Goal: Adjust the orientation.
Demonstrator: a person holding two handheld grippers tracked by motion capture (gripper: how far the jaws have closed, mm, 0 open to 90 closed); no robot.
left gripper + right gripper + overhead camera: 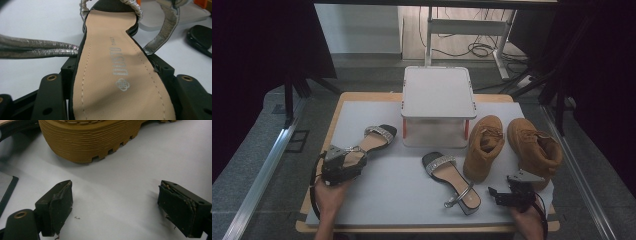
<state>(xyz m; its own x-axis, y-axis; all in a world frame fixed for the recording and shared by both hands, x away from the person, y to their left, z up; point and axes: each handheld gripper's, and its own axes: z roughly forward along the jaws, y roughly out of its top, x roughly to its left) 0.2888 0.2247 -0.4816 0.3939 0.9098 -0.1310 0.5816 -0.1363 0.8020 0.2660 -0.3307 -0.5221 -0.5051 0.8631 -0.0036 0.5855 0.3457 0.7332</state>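
Your table [327,131] carries a pale grey mat [387,190]. On the mat: a white stand [438,93] at the far middle, two tan boots [512,145] right, one sandal [452,181] near the centre, another sandal [374,139] left.

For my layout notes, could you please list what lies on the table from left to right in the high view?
Left gripper clamped on a sandal → second sandal → left boot → right boot. The raised white stand overlaps this order, so I leave it out.
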